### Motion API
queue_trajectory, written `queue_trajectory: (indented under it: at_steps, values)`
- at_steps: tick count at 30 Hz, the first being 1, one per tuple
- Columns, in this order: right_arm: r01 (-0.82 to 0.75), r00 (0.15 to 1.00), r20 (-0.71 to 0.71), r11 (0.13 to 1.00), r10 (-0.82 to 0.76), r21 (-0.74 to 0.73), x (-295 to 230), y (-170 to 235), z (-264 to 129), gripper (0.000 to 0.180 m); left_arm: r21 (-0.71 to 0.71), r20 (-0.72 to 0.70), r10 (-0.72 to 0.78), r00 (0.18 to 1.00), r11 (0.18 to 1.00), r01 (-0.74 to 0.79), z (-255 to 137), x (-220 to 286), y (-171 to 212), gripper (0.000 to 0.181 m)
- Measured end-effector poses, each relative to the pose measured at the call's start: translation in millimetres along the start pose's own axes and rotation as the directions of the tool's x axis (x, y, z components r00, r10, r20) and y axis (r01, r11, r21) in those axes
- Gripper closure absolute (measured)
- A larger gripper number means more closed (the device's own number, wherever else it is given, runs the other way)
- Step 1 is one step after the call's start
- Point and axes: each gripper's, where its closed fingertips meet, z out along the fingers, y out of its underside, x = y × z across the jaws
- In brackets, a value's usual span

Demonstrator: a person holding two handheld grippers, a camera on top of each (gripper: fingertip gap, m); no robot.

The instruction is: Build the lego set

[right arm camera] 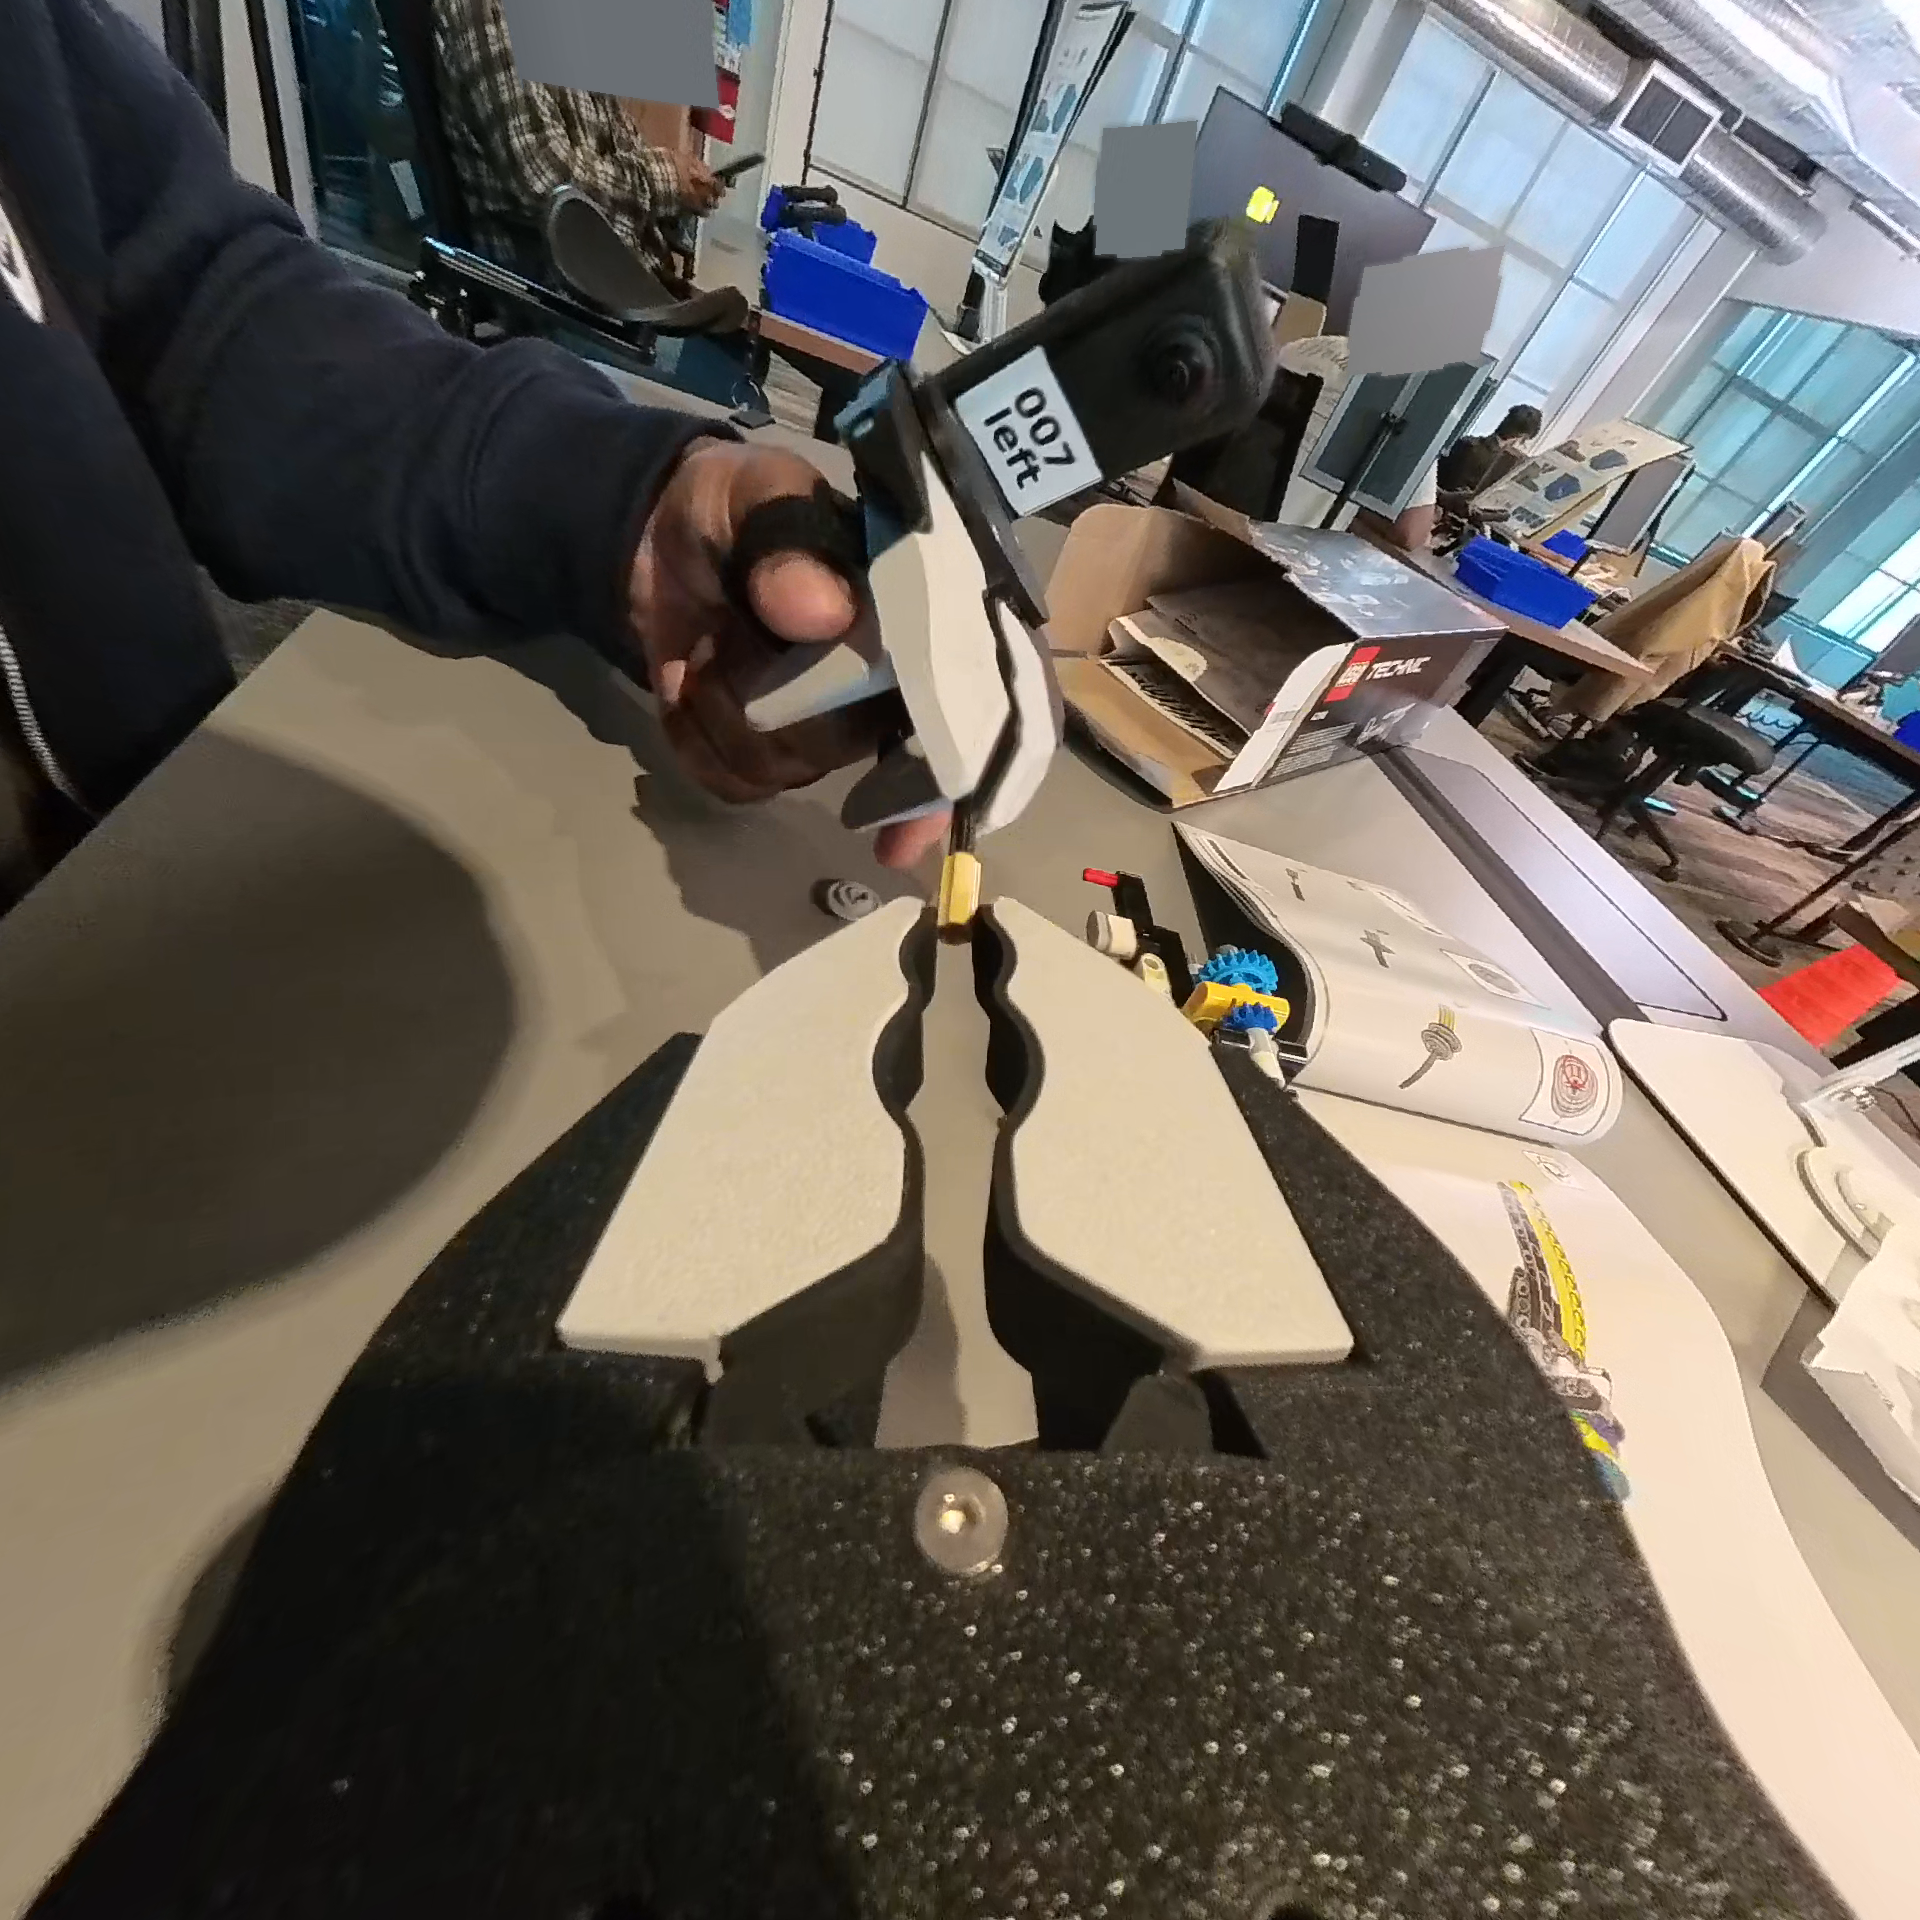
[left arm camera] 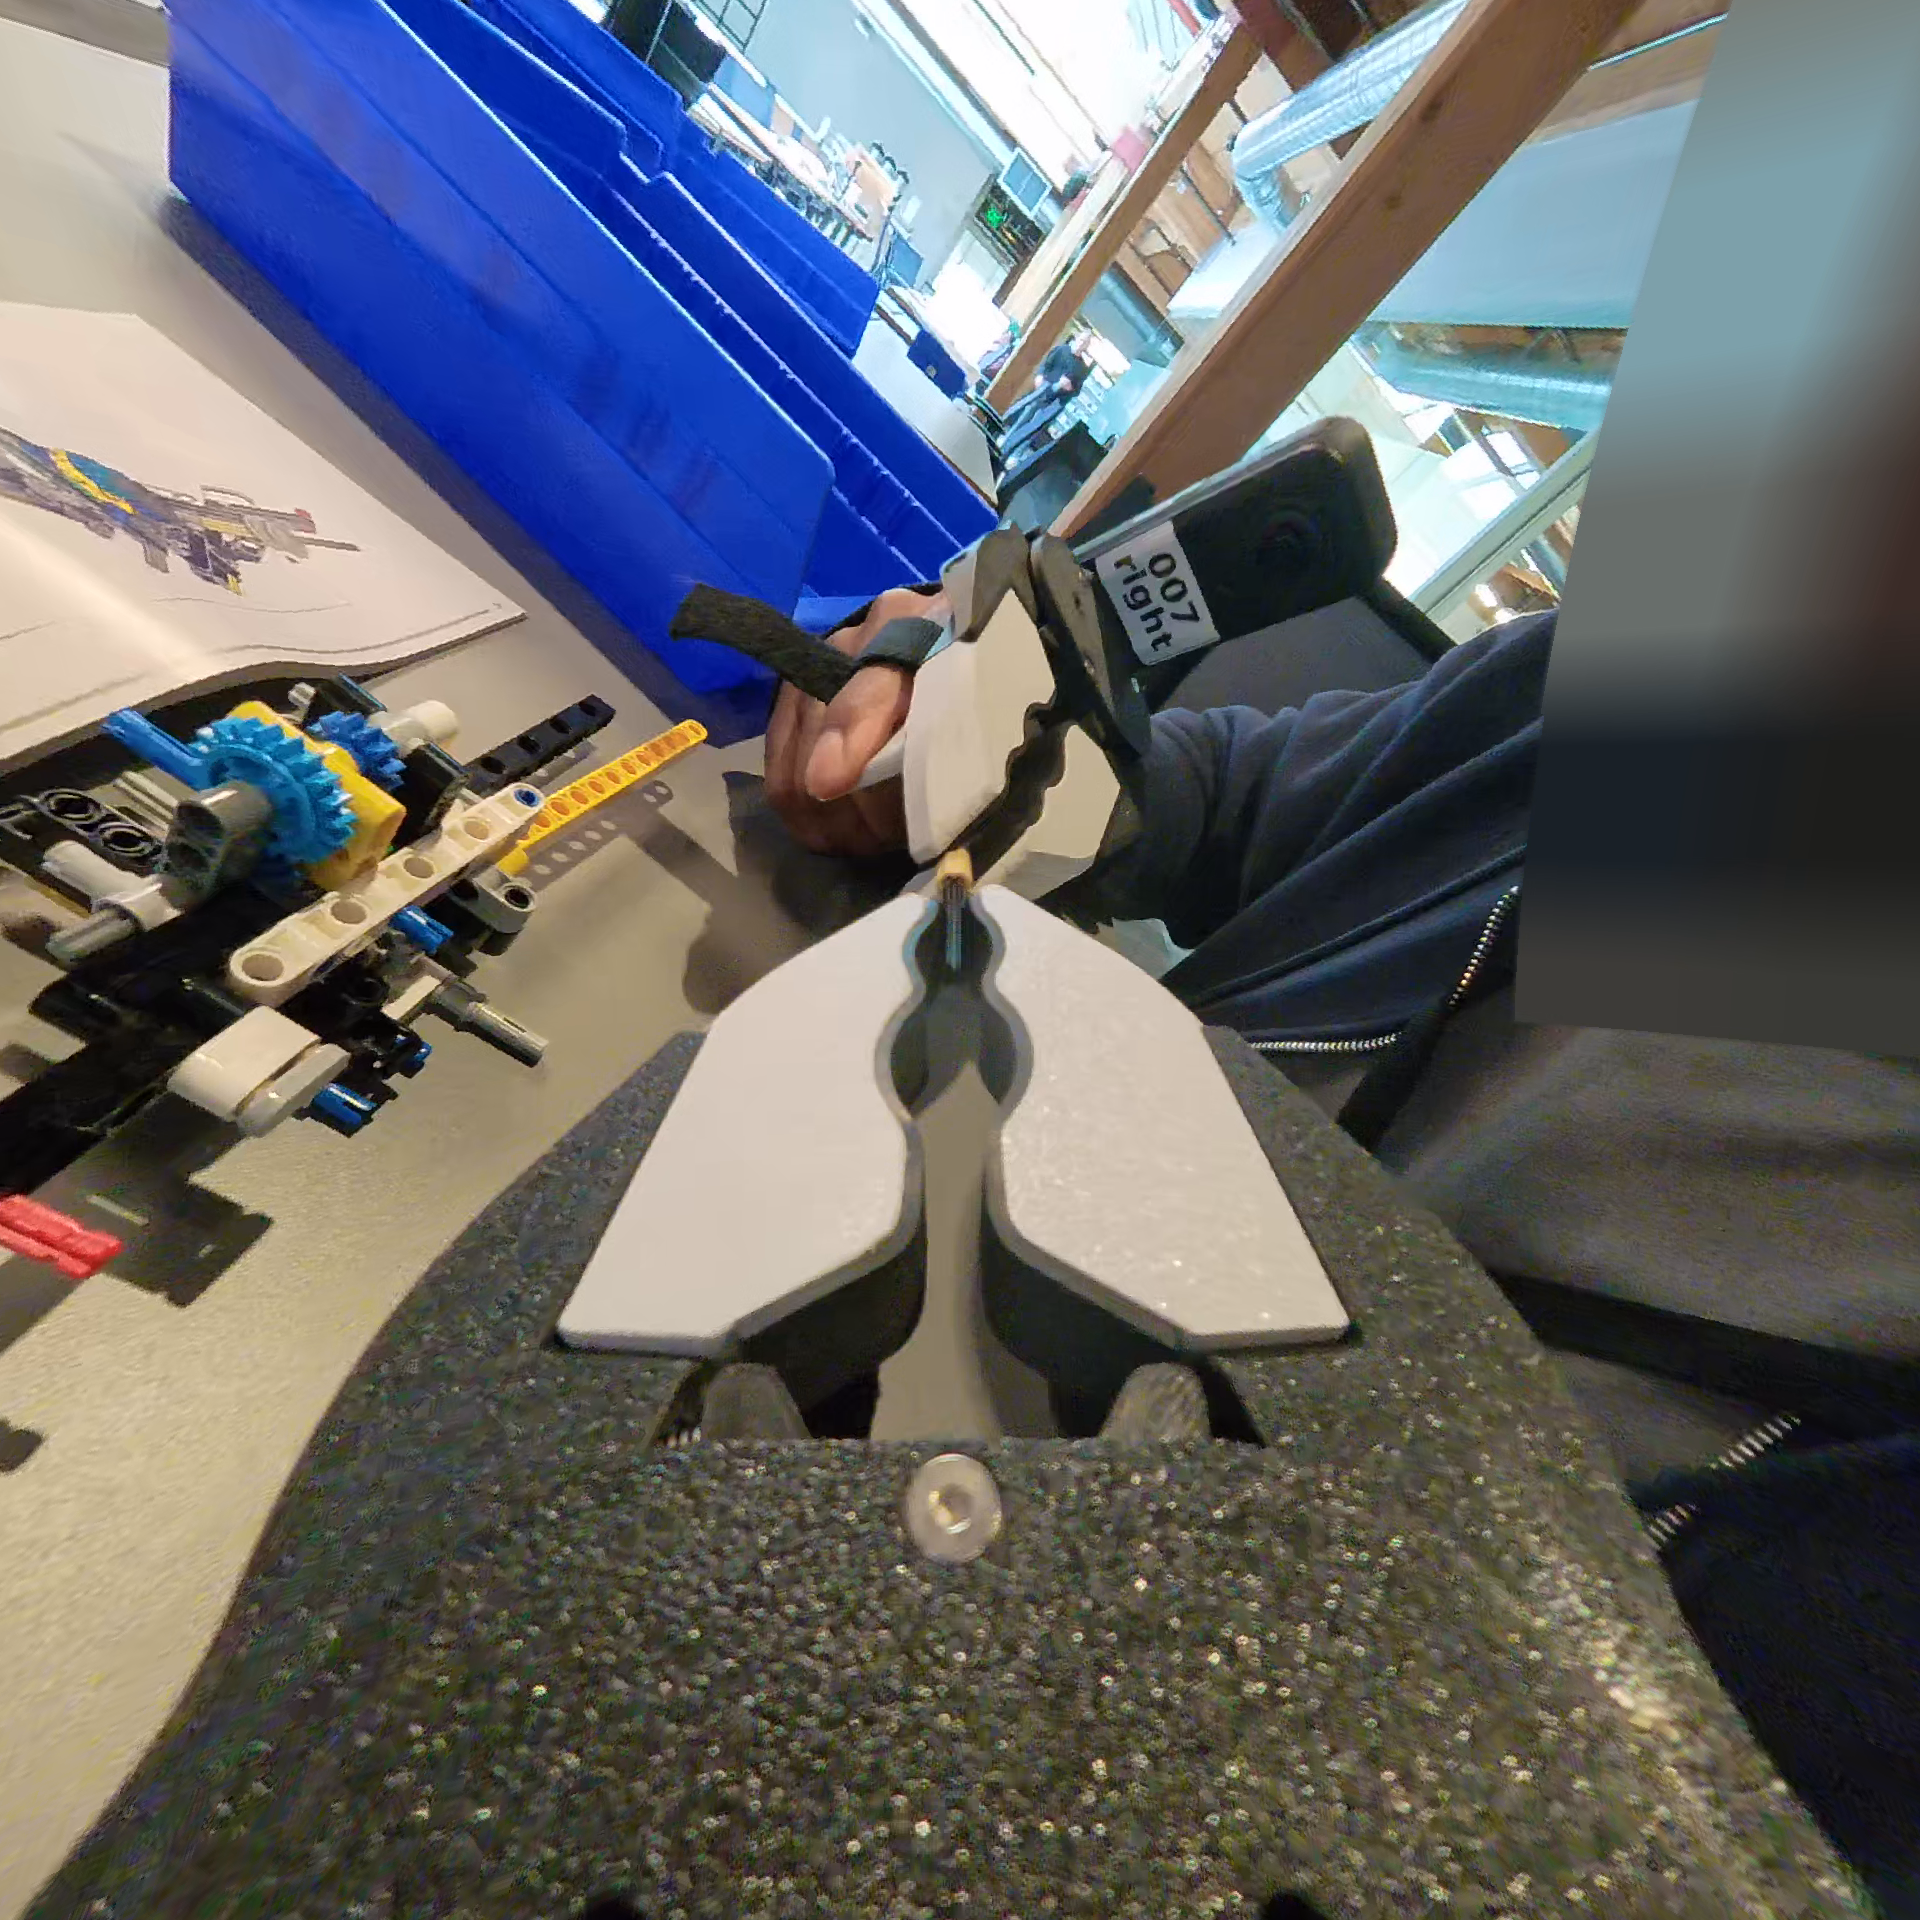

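Observation:
My left gripper (left arm camera: 954, 920) is shut on a thin black axle (left arm camera: 953, 940) held above the grey table. A small tan-yellow bush (left arm camera: 954, 868) sits on the axle's far end. My right gripper (right arm camera: 956, 928) is shut on that bush (right arm camera: 954, 896), tip to tip with the left gripper (right arm camera: 975, 805). In the right wrist view the black axle (right arm camera: 966, 833) runs from the left gripper down into the bush. The part-built lego model (left arm camera: 270, 873), with blue gears, a yellow block and white and black beams, lies on the table to the left; it also shows in the right wrist view (right arm camera: 1236, 992).
An open instruction booklet (left arm camera: 156, 540) lies behind the model. Blue bins (left arm camera: 499, 312) stand at the back. A long yellow beam (left arm camera: 623, 774) and a red piece (left arm camera: 52, 1236) lie loose. An open lego box (right arm camera: 1309, 644) and a small grey round part (right arm camera: 847, 896) are on the table. My two grippers' fingertips are within a few centimetres of each other.

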Motion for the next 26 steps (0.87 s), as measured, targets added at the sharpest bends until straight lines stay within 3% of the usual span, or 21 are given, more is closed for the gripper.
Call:
queue_trajectory:
  at_steps: [20,26]
  values:
    - [-0.079,0.995,-0.061,0.996,0.082,0.045,11.2,-10.8,1.0,0.173,0.107,-0.065,-0.086,0.994,0.99,0.092,-3.4,0.2,-12.2,0.177]
    - [-0.125,0.987,-0.087,0.989,0.133,0.083,15.9,-16.4,-5.2,0.162,0.208,-0.206,-0.113,0.972,0.966,0.156,-9.4,11.0,-27.5,0.177]
